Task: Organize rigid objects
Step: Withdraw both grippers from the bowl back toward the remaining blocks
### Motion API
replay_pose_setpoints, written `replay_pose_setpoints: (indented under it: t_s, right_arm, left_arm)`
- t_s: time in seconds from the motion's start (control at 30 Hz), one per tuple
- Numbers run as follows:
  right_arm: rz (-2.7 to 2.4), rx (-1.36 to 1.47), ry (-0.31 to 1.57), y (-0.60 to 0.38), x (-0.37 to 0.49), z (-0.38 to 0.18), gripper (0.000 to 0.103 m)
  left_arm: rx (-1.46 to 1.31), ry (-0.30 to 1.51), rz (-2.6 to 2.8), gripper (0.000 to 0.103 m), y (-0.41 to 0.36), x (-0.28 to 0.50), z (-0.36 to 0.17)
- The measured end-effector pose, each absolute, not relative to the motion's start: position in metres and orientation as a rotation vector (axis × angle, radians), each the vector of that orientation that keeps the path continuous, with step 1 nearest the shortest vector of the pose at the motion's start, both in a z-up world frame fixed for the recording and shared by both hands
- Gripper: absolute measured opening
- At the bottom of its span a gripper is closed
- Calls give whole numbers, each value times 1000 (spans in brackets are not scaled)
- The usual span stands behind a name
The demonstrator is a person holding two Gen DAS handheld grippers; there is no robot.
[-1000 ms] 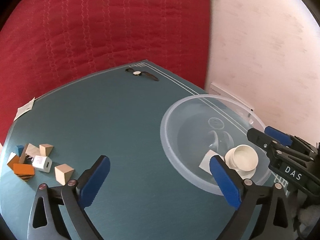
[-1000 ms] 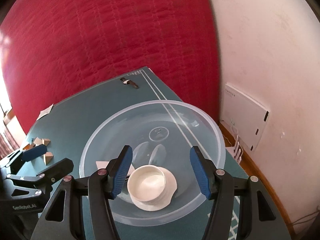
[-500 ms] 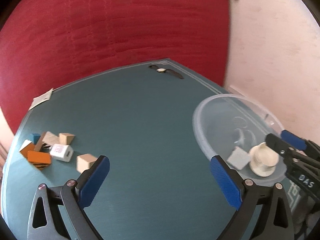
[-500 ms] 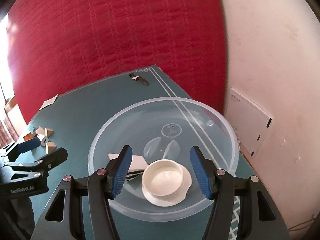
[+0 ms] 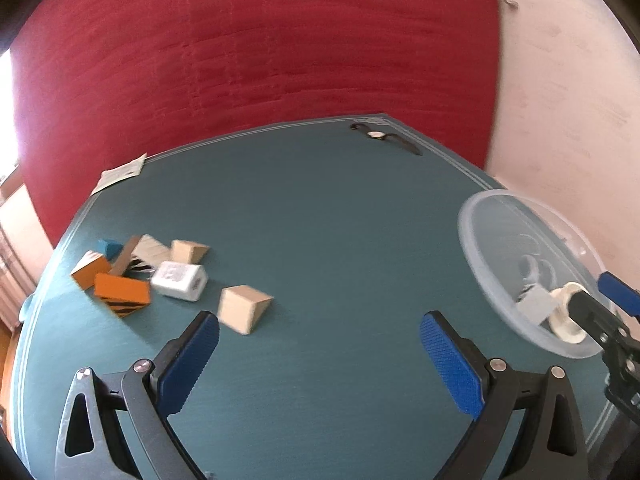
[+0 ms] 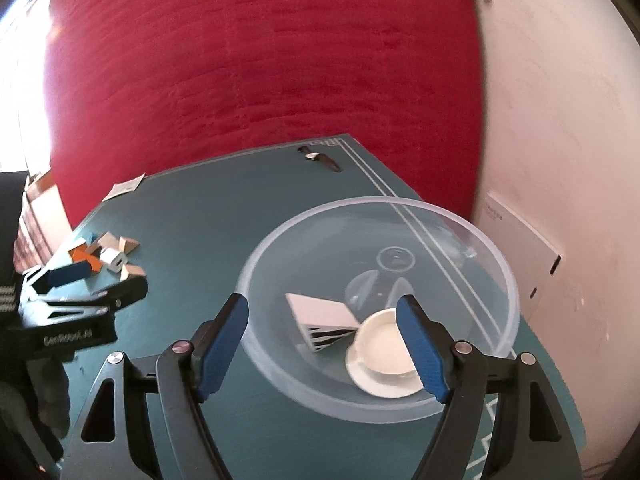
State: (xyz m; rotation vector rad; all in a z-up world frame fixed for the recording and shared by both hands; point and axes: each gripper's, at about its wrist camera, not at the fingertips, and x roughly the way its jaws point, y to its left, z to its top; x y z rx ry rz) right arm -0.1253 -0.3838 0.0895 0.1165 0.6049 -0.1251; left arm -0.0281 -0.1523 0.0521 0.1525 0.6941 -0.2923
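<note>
My left gripper (image 5: 320, 360) is open and empty over the teal table (image 5: 320, 220). Just beyond its left finger lies a pale wooden wedge (image 5: 244, 308). Further left are a white adapter (image 5: 180, 280), orange striped blocks (image 5: 122, 294) and a blue block (image 5: 110, 246). My right gripper (image 6: 322, 344) hovers over the near side of a clear plastic bowl (image 6: 372, 200). Its jaws are opening and nothing is pressed between them. In the bowl lie a white cup (image 6: 384, 340) below the right finger and a striped white block (image 6: 324, 316).
A wristwatch (image 6: 320, 158) lies near the table's far edge and a paper tag (image 6: 126, 186) at the far left corner. A red quilted cover rises behind the table. A white wall with a flat white box (image 6: 520, 236) is to the right.
The left gripper swung left toward the loose blocks, so the bowl slid to the right edge of its view. The right gripper's jaws spread wider and shifted left; the cup stays in the bowl.
</note>
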Motion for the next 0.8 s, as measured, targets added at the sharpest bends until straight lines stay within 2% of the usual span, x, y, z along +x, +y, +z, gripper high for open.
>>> replay_pose_setpoints:
  t_s: [0.8]
  right_arm:
    - [126, -18, 695, -286, -104, 77, 77]
  left_arm:
    - [99, 770, 1, 102, -17, 17, 38]
